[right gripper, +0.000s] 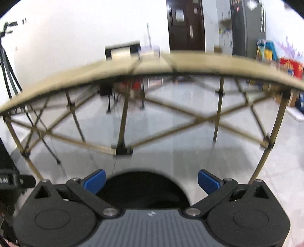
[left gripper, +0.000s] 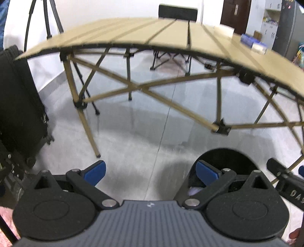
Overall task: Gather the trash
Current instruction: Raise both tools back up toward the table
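A black round bin point(left gripper: 224, 163) stands on the floor below the table's front edge, and something pale lies inside it. My left gripper point(left gripper: 151, 172) hangs open just left of the bin, its right blue pad over the bin's mouth, with nothing between its fingers. In the right wrist view the same bin point(right gripper: 142, 188) sits directly under my right gripper point(right gripper: 152, 180), which is open and empty. On the tan folding table point(left gripper: 133, 34), at the far right, lie small blue and white packets point(left gripper: 252, 42).
The table's crossed tan legs point(left gripper: 133, 87) stand just ahead. A black case on wheels point(left gripper: 20, 106) is at the left, and a tripod point(left gripper: 51, 19) behind it. A black chair point(left gripper: 177, 13) stands beyond the table. A dark door point(right gripper: 186, 24) and colourful boxes point(right gripper: 288, 66) are at the back right.
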The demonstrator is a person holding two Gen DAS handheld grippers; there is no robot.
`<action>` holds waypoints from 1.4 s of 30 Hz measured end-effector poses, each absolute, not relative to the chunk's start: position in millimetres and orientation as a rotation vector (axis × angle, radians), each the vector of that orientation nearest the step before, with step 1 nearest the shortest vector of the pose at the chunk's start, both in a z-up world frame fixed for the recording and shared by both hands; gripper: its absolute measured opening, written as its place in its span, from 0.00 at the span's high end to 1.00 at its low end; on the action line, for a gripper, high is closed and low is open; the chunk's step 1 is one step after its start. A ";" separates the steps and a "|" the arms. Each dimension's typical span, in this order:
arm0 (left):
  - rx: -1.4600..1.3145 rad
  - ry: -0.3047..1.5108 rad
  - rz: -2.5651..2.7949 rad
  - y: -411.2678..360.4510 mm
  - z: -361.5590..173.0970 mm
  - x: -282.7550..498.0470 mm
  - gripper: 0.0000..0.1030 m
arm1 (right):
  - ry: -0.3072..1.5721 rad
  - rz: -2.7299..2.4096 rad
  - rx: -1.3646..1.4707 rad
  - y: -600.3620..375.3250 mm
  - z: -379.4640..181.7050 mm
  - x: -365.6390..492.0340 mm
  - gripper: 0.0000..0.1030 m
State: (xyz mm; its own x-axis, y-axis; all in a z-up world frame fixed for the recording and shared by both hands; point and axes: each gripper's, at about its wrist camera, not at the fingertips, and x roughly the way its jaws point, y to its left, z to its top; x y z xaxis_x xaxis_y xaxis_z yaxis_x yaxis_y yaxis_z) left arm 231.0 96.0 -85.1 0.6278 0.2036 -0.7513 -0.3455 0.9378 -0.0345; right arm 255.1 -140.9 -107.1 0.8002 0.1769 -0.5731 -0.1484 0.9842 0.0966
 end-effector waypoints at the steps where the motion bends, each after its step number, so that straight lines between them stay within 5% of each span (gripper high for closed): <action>1: -0.181 0.813 0.313 94.1 -78.7 230.3 0.00 | 0.587 0.176 0.046 -143.4 -99.5 253.8 0.00; 12: -0.178 0.631 0.275 78.0 -15.9 238.6 0.00 | 0.337 0.195 0.012 -161.7 -29.9 261.8 0.00; 26: -0.152 0.493 0.290 60.3 43.4 297.3 0.00 | 0.233 0.193 0.058 -172.3 17.3 327.5 0.00; 42: -0.168 0.455 0.321 77.4 72.3 409.5 0.00 | 0.356 0.223 0.138 -152.4 36.1 459.5 0.00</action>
State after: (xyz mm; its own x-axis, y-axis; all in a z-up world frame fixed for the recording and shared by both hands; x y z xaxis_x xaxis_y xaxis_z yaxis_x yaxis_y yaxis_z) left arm 409.5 77.4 72.3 0.8492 0.2663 -0.4560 -0.3408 0.9360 -0.0880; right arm 459.5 -152.4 36.1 0.9132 0.2404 -0.3292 -0.1919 0.9660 0.1730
